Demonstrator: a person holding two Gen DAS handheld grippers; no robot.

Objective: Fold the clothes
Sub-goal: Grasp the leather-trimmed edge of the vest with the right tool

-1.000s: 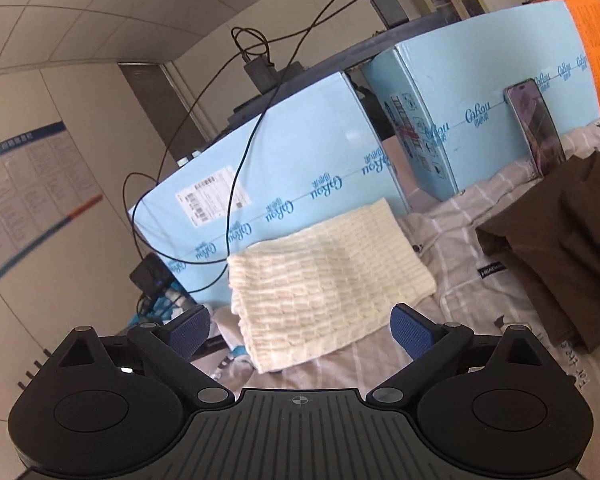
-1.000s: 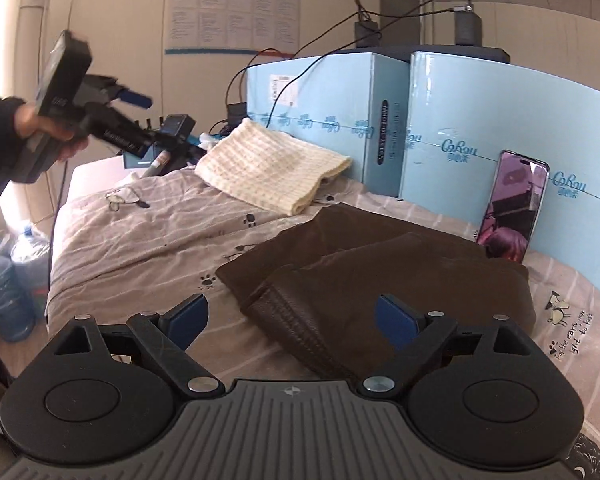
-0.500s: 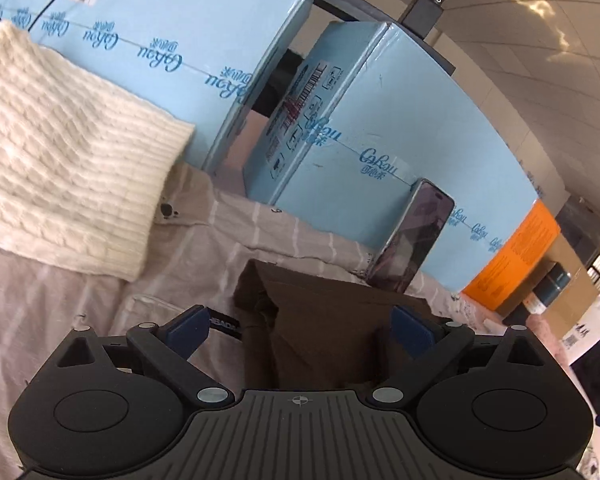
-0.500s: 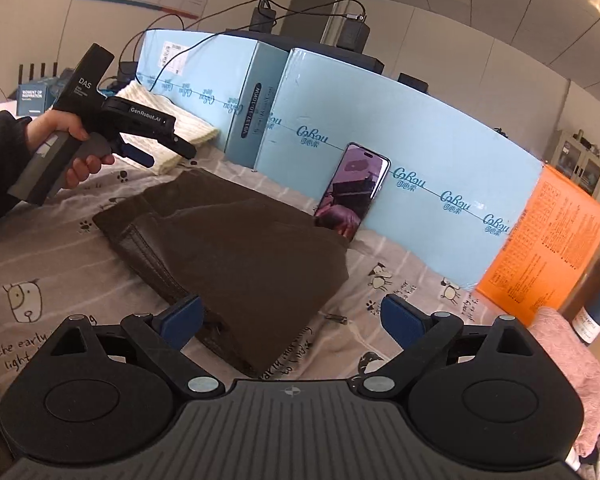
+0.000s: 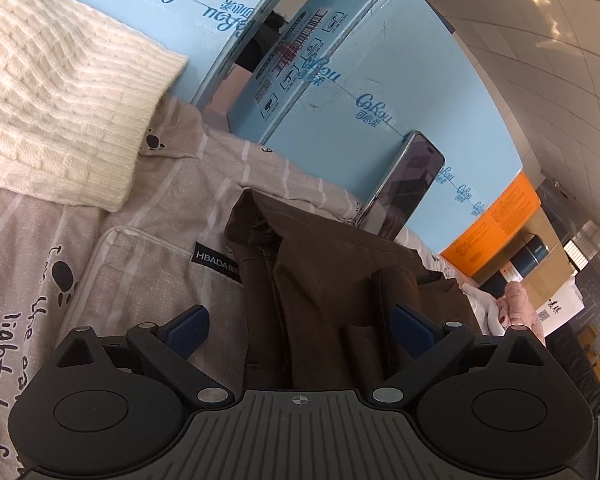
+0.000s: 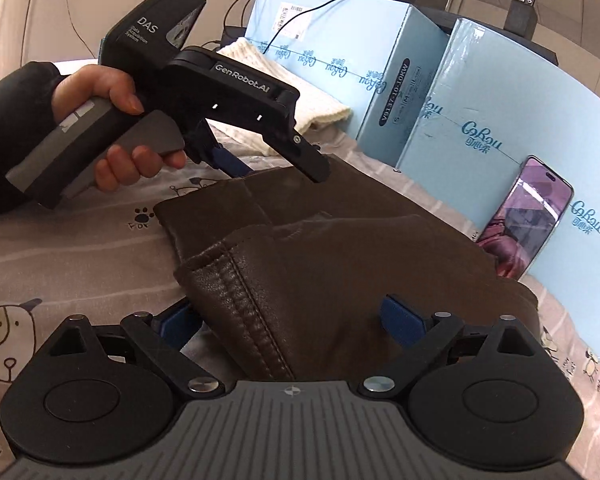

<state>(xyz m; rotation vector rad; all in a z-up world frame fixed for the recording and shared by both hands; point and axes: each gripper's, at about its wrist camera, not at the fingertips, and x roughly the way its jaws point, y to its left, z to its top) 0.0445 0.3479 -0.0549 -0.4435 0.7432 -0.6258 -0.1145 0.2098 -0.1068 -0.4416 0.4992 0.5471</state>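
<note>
While the cream knitted sweater lies folded on the bed, the lumpy brown leather jacket sits between both grippers' wide-open jaws, part folded.

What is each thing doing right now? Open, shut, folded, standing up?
left gripper: open, over the brown garment
right gripper: open, around the garment's edge
brown garment: bunched, partly folded
white knit: folded flat
phone: propped upright against a blue box, screen lit
</note>
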